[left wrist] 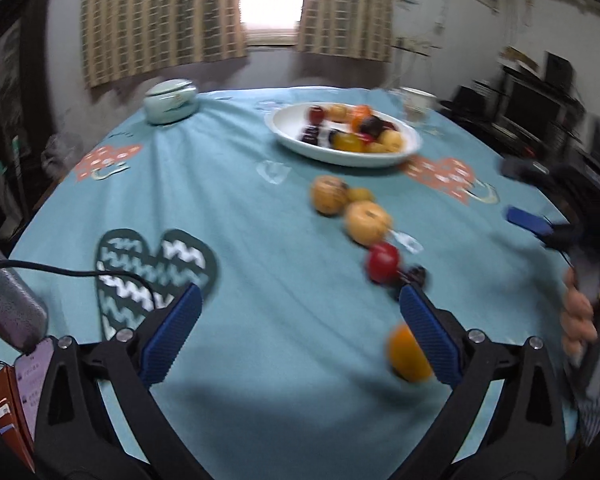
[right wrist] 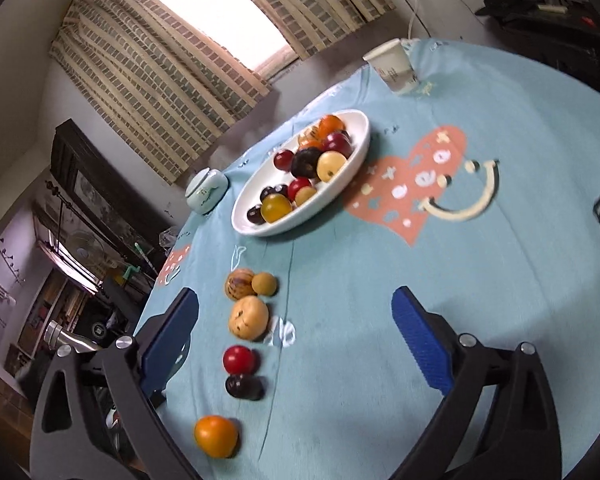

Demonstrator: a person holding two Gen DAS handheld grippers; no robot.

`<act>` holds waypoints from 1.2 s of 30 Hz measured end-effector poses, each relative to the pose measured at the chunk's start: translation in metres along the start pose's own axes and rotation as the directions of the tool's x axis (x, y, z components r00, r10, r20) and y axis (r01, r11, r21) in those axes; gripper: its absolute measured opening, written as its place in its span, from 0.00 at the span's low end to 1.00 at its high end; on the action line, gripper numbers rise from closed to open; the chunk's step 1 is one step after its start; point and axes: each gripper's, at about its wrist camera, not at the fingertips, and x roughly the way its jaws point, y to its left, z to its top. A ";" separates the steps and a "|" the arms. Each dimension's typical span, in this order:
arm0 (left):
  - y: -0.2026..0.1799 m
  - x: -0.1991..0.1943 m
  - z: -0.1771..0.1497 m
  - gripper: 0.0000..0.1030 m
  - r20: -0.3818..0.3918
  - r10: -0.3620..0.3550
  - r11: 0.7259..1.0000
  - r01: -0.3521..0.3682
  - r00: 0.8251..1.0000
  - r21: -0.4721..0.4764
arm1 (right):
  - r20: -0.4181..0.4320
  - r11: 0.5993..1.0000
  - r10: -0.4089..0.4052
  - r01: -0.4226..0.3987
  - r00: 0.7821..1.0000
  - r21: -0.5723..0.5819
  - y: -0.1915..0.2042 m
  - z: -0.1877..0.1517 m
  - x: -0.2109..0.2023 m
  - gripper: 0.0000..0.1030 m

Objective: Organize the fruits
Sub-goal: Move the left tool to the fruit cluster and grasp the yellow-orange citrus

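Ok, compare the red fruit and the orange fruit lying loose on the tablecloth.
The red fruit is smaller and deep red; the orange fruit is bigger and orange. The red fruit sits mid-row, right beside a dark fruit; the orange fruit lies alone at the row's near end. Both are round, glossy, and on the tablecloth, outside the white dish.

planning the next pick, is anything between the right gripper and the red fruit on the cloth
Nothing visible blocks it. The right gripper is open and empty, and the red fruit lies in the open between its fingers' lines, with a dark fruit touching it on the near side.
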 end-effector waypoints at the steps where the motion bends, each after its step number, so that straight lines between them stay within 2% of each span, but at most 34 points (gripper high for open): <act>1: -0.009 -0.001 -0.005 0.98 -0.007 -0.018 0.999 0.018 1.000 0.030 | -0.006 1.000 -0.004 0.005 1.000 0.010 -0.001 0.000 0.001 0.95; 2: -0.021 -0.002 -0.010 0.98 -0.016 -0.022 0.997 0.023 1.000 0.075 | -0.008 1.000 -0.008 0.008 1.000 0.017 -0.002 0.000 0.000 0.95; 6: -0.050 0.005 -0.021 0.98 -0.039 0.069 0.976 -0.059 0.997 0.210 | -0.001 0.998 -0.003 0.003 1.000 0.061 -0.011 0.001 -0.004 0.95; 8: -0.054 0.014 -0.023 0.98 -0.090 0.074 0.970 -0.051 0.993 0.236 | -0.009 0.996 -0.002 0.003 1.000 0.089 -0.016 0.000 -0.003 0.97; 12: -0.055 0.031 -0.022 0.98 -0.162 0.124 0.963 -0.079 0.979 0.257 | -0.041 0.990 0.016 -0.010 0.999 0.144 -0.025 0.000 0.001 0.97; 15: -0.041 0.029 -0.016 0.98 -0.152 0.124 0.977 -0.094 0.981 0.189 | -0.039 0.992 0.017 -0.012 0.999 0.126 -0.022 -0.001 -0.001 0.97; 18: -0.010 0.017 -0.008 0.98 -0.086 0.149 0.988 -0.144 0.985 0.058 | -0.044 0.995 0.025 -0.020 0.999 0.097 -0.017 -0.004 -0.003 0.97; 19: 0.002 0.012 -0.005 0.98 -0.059 0.187 0.982 -0.186 0.981 0.014 | -0.042 0.996 0.027 -0.023 0.999 0.085 -0.015 -0.005 -0.003 0.97; 21: 0.030 0.004 -0.002 0.98 -0.026 0.282 0.957 -0.283 0.959 -0.070 | -0.034 0.999 0.024 -0.023 0.999 0.044 -0.006 -0.007 -0.006 0.97; 22: 0.045 0.003 -0.003 0.98 -0.029 0.297 0.947 -0.298 0.954 -0.116 | -0.034 1.000 0.026 -0.026 0.999 0.018 -0.001 -0.010 -0.007 0.97; 23: 0.054 0.005 -0.003 0.98 -0.047 0.277 0.949 -0.281 0.960 -0.142 | -0.039 0.999 0.026 -0.027 0.999 -0.018 0.006 -0.013 -0.007 0.97; 25: 0.066 0.017 -0.005 0.98 -0.113 0.181 0.963 -0.200 0.977 -0.180 | -0.072 0.994 -0.011 0.003 0.997 -0.109 0.025 -0.024 -0.002 0.97; 27: 0.066 0.027 -0.005 0.98 -0.158 0.147 0.968 -0.175 0.976 -0.178 | -0.112 0.958 -0.090 0.055 0.990 -0.280 0.052 -0.041 0.008 0.97; 29: 0.065 0.027 -0.006 0.98 -0.159 0.145 0.969 -0.173 0.977 -0.179 | -0.106 0.881 -0.193 0.125 0.975 -0.455 0.080 -0.059 0.020 0.97; 30: 0.066 0.028 -0.006 0.98 -0.161 0.136 0.969 -0.166 0.977 -0.185 | -0.107 0.855 -0.217 0.136 0.970 -0.501 0.088 -0.064 0.024 0.97; 32: 0.069 0.029 -0.009 0.98 -0.167 0.120 0.967 -0.153 0.979 -0.203 | -0.111 0.817 -0.267 0.164 0.957 -0.553 0.097 -0.071 0.035 0.97; 34: 0.073 0.028 -0.011 0.98 -0.171 0.107 0.964 -0.145 0.979 -0.223 | -0.163 0.785 -0.326 0.171 0.931 -0.596 0.100 -0.077 0.052 0.97; 36: 0.076 0.028 -0.012 0.98 -0.174 0.100 0.961 -0.140 0.980 -0.237 | -0.189 0.777 -0.370 0.192 0.910 -0.599 0.096 -0.076 0.063 0.97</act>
